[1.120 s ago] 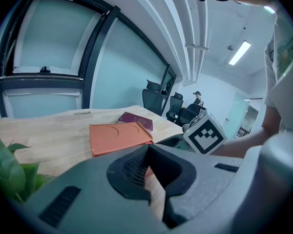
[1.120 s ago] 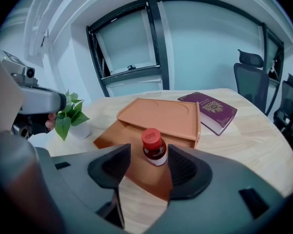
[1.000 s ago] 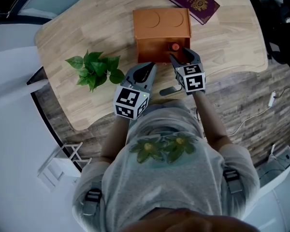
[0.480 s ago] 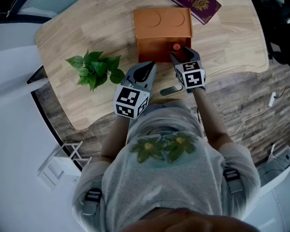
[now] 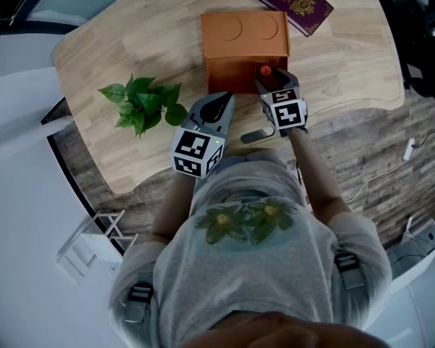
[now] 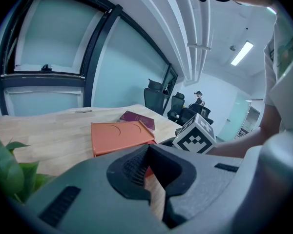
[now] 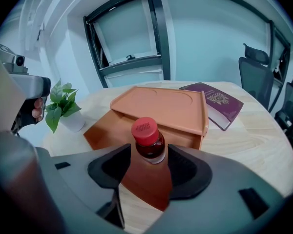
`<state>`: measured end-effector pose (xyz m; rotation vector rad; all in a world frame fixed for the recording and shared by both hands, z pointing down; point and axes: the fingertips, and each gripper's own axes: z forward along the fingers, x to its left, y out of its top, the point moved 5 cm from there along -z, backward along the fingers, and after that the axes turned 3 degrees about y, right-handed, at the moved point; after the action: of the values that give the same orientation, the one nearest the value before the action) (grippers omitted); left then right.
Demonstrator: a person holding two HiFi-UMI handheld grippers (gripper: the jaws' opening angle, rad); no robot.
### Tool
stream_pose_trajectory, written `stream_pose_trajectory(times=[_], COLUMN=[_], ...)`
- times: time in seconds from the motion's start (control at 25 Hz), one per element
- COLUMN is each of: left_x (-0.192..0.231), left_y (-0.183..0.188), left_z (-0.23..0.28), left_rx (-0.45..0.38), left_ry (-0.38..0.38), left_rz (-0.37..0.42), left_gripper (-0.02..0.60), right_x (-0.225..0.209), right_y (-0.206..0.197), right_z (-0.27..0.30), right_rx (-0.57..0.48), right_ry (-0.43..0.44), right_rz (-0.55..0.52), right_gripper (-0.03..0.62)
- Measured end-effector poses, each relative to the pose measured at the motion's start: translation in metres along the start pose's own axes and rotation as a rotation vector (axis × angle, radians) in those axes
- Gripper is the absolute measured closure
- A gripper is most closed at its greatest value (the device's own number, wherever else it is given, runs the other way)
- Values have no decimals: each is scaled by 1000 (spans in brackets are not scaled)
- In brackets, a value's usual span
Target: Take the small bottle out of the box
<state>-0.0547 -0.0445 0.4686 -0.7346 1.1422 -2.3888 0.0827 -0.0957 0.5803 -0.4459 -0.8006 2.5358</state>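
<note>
An orange box (image 5: 243, 38) stands mid-table, its lid up top and its near side open. The small bottle (image 5: 264, 69), dark glass with a red cap, stands upright in that open near side. My right gripper (image 5: 270, 83) is open, one jaw on each side of the bottle (image 7: 147, 139); I see a thin gap at each pad. The box's orange wall (image 7: 151, 179) hides the bottle's lower body. My left gripper (image 5: 219, 103) hangs shut and holds nothing, just left of the right one, short of the box (image 6: 121, 136).
A maroon passport (image 5: 293, 3) lies behind the box at the right. A leafy plant (image 5: 141, 104) stands on the table's left part. A small grey flat object (image 5: 255, 134) lies near the table's front edge (image 5: 326, 111). My own body is right below.
My right gripper has crept a little forward toward the bottle. The left gripper and the box have stayed put.
</note>
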Motion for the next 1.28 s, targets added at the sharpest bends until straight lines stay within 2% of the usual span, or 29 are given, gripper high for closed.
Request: stream_pose_trajectory(times=[0.6, 1.0, 1.28], left_x=[2, 2, 1], left_y=[1, 1, 0], left_z=[3, 5, 4], left_rx=[2, 6, 3], left_ry=[11, 13, 11], left_rz=[-7, -9, -6], left_gripper=[574, 574, 574], right_x=[1, -2, -1], right_y=[3, 3, 2], right_z=[11, 12, 13], right_rx=[32, 24, 27], right_ry=[4, -50, -57], right_rz=[-35, -51, -54], right_gripper=[382, 384, 387])
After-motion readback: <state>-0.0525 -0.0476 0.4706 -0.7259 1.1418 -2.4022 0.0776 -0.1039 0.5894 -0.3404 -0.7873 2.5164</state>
